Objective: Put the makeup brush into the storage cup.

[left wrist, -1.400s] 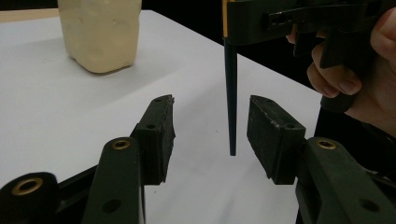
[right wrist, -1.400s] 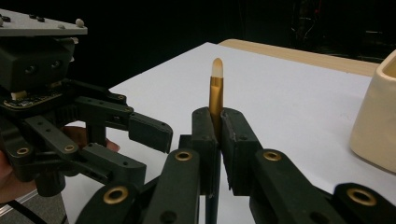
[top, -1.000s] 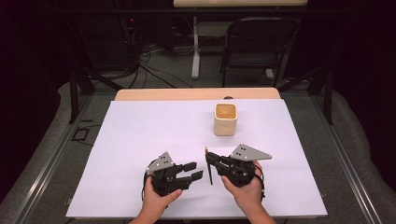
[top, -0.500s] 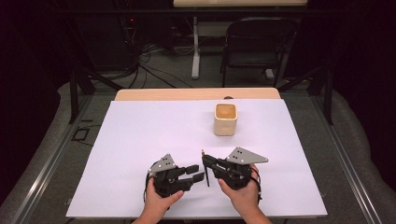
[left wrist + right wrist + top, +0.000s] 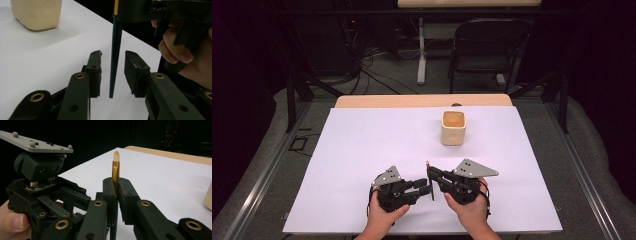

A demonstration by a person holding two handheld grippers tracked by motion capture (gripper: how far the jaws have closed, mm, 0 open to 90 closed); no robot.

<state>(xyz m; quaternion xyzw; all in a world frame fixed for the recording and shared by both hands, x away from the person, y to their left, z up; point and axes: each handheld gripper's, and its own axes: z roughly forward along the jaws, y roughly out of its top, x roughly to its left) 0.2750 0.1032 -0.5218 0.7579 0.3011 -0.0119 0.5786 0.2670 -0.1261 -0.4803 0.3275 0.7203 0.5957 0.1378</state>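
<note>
My right gripper (image 5: 430,172) (image 5: 115,182) is shut on a thin brush (image 5: 428,167) with a dark handle, a gold ferrule (image 5: 115,170) and a pale tip, held upright. The brush's dark handle (image 5: 115,55) hangs down between the jaws of my left gripper (image 5: 428,187) (image 5: 113,53), which stands open around it without touching. Both grippers sit close together near the front edge of the white table sheet (image 5: 362,145). A cream square cup (image 5: 453,128) (image 5: 37,13) stands farther back, right of centre.
The left gripper's body with its grey plate (image 5: 37,145) fills the left of the right gripper view. A wooden table edge (image 5: 422,101) runs behind the sheet. A black chair (image 5: 487,45) and cables lie on the floor beyond.
The right gripper has shifted left with the brush, bringing its handle between the left gripper's open jaws. The two hands are now closer together.
</note>
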